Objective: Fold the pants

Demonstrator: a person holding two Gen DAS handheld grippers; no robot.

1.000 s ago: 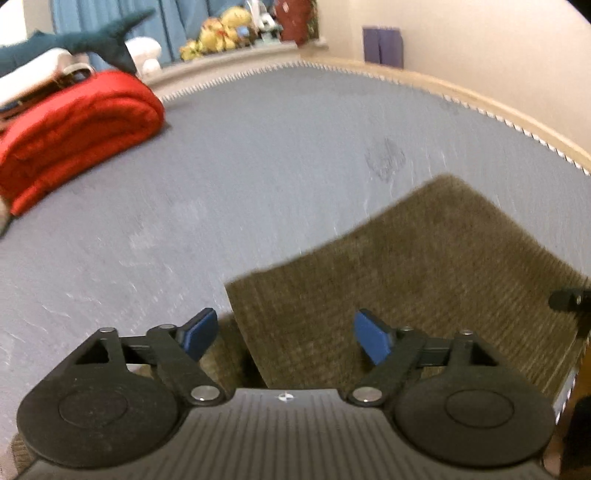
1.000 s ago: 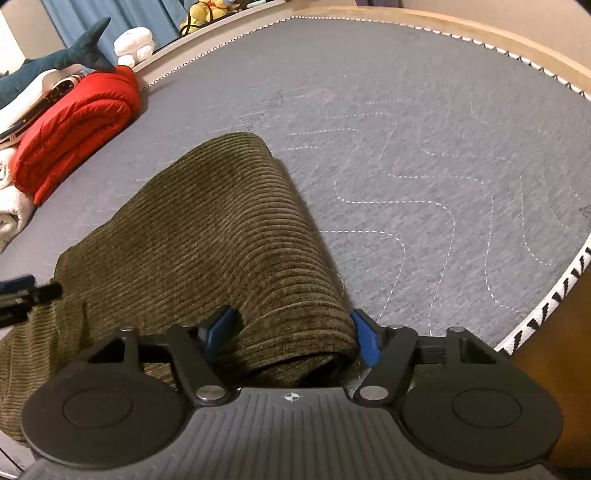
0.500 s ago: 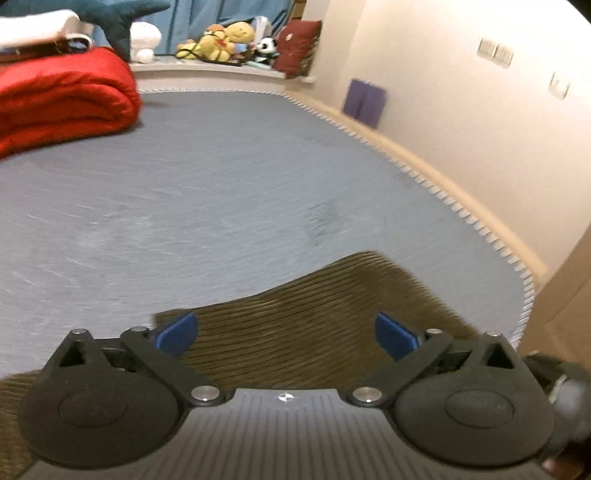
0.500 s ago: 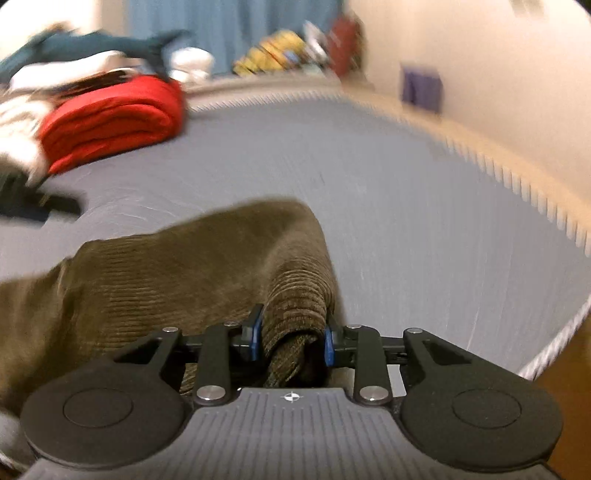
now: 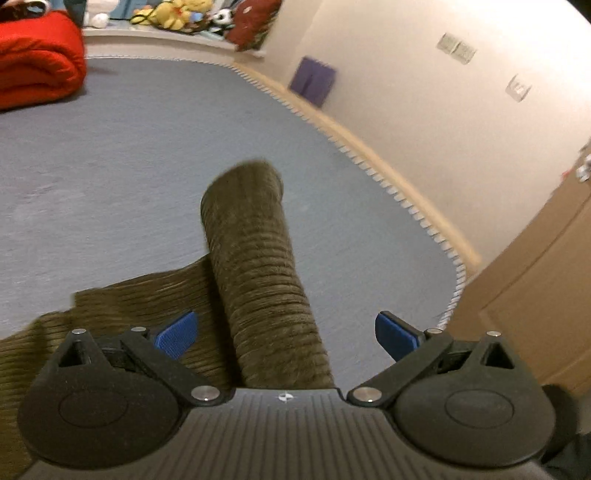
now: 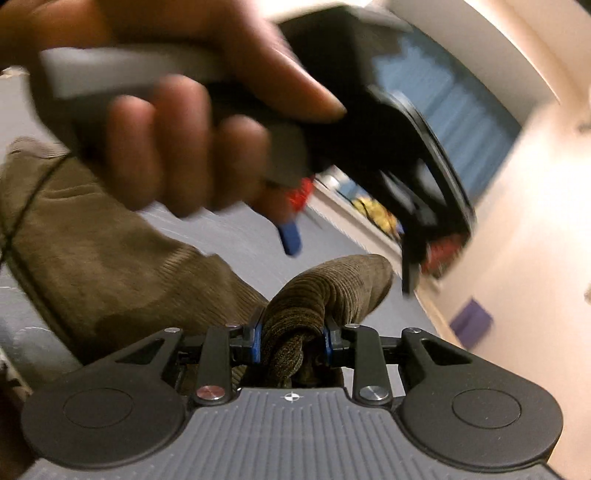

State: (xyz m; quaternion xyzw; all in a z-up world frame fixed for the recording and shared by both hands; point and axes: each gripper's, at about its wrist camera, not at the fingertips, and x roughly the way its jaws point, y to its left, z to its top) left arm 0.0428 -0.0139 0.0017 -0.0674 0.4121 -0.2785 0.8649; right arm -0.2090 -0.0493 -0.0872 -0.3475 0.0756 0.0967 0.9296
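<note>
The olive-brown corduroy pants (image 5: 258,273) lie on a grey mattress (image 5: 110,155). In the left wrist view a raised fold of them runs up between my left gripper's (image 5: 284,334) wide-open blue fingers, which do not touch it. In the right wrist view my right gripper (image 6: 293,339) is shut on a bunched edge of the pants (image 6: 306,306) and holds it lifted. The rest of the pants (image 6: 92,240) spreads to the left. The hand holding the left gripper (image 6: 343,243) is close above, blurred.
A red rolled blanket (image 5: 33,62) lies at the mattress's far left. Plush toys (image 5: 177,14) sit on a ledge behind it. The mattress edge (image 5: 406,206) and a cream wall run along the right, with a wooden panel (image 5: 535,295) at lower right.
My right gripper shut on the pants' folded edge and lifted it up and leftward. My left gripper stayed open and swung right, so the raised fold now lies between its fingers.
</note>
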